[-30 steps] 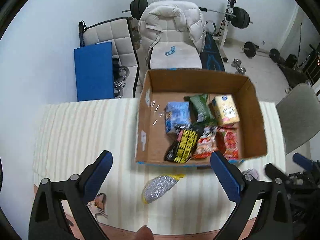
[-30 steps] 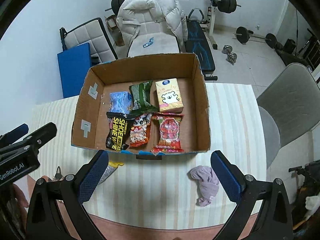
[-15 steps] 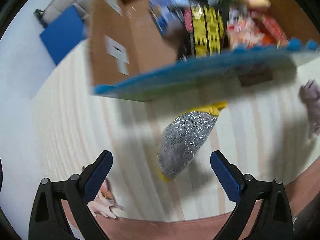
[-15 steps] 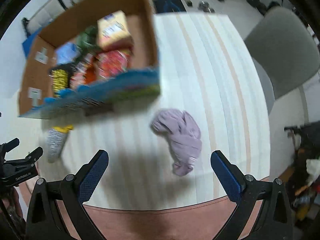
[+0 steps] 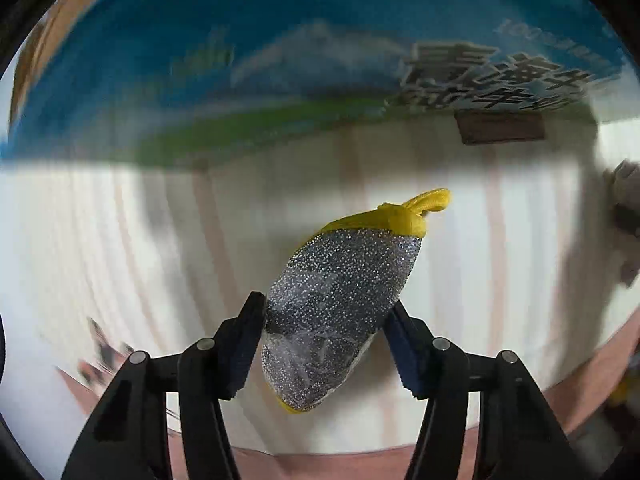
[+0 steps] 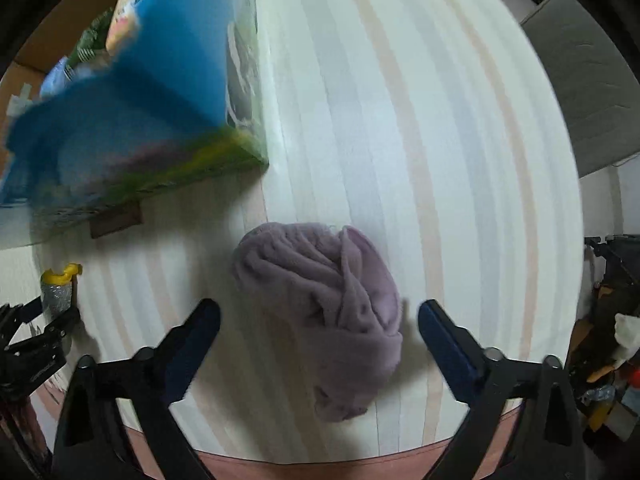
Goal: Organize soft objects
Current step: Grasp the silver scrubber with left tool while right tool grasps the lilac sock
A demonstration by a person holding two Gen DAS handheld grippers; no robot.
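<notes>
A silver glittery scrubbing pad with a yellow edge and loop (image 5: 340,300) lies on the striped tablecloth. My left gripper (image 5: 326,320) is closed around its near half, pads touching both sides. It also shows small in the right wrist view (image 6: 58,292). A crumpled lilac cloth (image 6: 332,304) lies on the table. My right gripper (image 6: 318,320) is open, low over it, one finger on each side, not touching.
A cardboard box with a blue and green printed outside (image 5: 280,64) stands just beyond both objects; it holds snack packets (image 6: 92,40). The striped tablecloth (image 6: 440,120) stretches to the right. A grey chair (image 6: 580,80) stands past the table's right edge.
Both grippers dropped low toward the table. The left gripper's fingers came in onto the silver pad. The right gripper came down around the lilac cloth, still open.
</notes>
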